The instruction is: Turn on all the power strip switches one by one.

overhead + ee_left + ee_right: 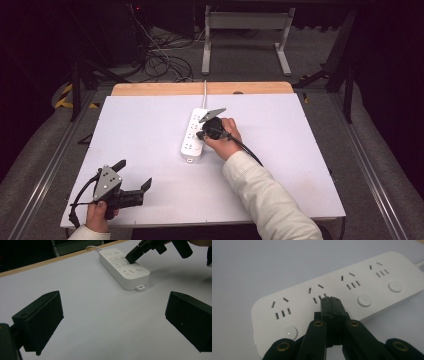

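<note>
A white power strip [193, 136] lies near the middle of the white table [150, 130], its white cord [204, 92] running off its far end toward the wooden edge strip. It has four outlet groups in a row, each with a round white button beside it; no brand mark or lettering can be read on its face.

The right gripper [202, 134] is over the power strip, held by the right hand [226, 137] in a pale sleeve. In the right gripper view its jaws are pressed together with nothing between them, and their joined tip [331, 301] rests on the strip's top just beside the second outlet group from the near end, where that group's button would sit. The left gripper view shows the same tip [131, 258] touching the strip.

The left gripper [136, 176] is well apart from the power strip, near the table's front left corner, held by the left hand [97, 212]. Its jaws are spread wide above bare table, gripping nothing.
</note>
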### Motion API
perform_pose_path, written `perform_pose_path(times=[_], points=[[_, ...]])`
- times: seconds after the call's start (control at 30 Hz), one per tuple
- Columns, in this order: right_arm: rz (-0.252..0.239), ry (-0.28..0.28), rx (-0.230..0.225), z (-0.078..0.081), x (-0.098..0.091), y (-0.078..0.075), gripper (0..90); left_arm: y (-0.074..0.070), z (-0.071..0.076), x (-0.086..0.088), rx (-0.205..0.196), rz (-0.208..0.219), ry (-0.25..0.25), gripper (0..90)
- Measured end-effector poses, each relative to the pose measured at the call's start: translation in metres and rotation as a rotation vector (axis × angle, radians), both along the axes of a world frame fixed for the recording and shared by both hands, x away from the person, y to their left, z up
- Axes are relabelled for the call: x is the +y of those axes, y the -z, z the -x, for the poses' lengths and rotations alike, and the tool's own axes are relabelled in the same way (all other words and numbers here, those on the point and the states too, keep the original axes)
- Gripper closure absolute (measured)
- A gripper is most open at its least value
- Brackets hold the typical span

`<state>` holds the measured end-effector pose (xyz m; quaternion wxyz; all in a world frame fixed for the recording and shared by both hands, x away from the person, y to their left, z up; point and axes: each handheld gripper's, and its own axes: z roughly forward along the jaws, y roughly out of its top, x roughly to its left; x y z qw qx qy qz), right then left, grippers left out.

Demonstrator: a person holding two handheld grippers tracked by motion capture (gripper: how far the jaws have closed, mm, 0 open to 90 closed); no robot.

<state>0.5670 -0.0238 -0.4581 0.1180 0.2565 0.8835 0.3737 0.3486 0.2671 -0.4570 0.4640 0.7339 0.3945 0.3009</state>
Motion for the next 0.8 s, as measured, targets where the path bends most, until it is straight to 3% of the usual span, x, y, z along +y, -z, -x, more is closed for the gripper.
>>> perform_pose_path(times=[0.47,0.6,0.7,0.8], points=[[0.011,-0.001,-0.001,0.0,0.002,-0.002,90.0,0.0,0.0,0.001,0.001,0.002,-0.004,1.9],[0.004,-0.037,-0.058,0.002,0.001,-0.005,90.0,-0.001,0.001,0.001,-0.001,-0.004,0.0,1.9],[-0.037,-0.044,-0.101,0.004,0.001,-0.012,90.0,-0.001,0.001,0.001,0.0,0.003,-0.003,1.9],[-0.054,-0.047,-0.104,0.005,0.002,-0.019,90.0,0.0,0.0,0.001,0.0,-0.001,-0.002,1.9]])
